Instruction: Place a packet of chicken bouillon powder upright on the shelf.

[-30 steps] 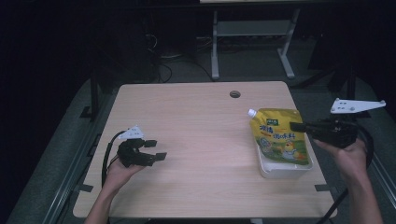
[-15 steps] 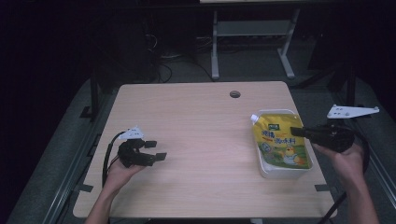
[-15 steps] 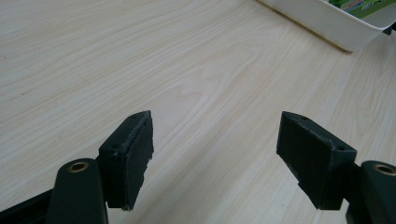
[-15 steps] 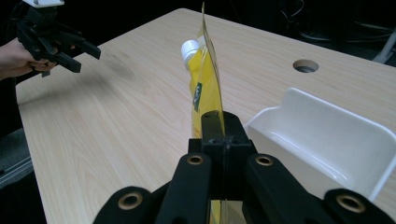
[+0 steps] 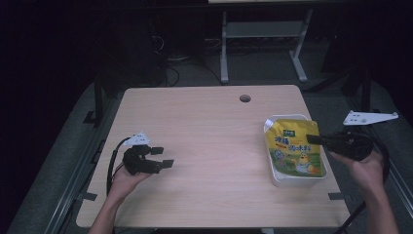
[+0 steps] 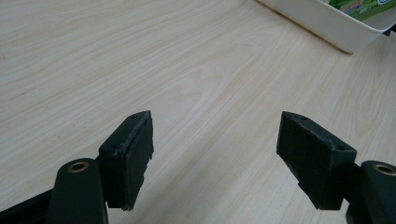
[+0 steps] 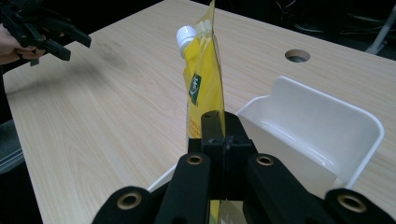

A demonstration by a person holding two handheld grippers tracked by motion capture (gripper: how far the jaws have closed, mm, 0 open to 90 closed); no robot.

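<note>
Lowered toward the white tray point(image 5: 298, 181), the yellow pouch point(image 5: 295, 148) stays clamped in the right tongs point(image 5: 311, 139); left tongs point(image 5: 162, 157) apart.

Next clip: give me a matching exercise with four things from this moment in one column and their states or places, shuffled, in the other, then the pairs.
Things:
1. left gripper
2. right gripper
3. yellow pouch
4. white tray

States or places:
A. stands on the table near its right edge
B. jaws open, nothing between them
C. pinched by its edge, white cap toward the far side
D. jaws shut on the pouch's edge

Pairs: 1-B, 2-D, 3-C, 4-A
</note>
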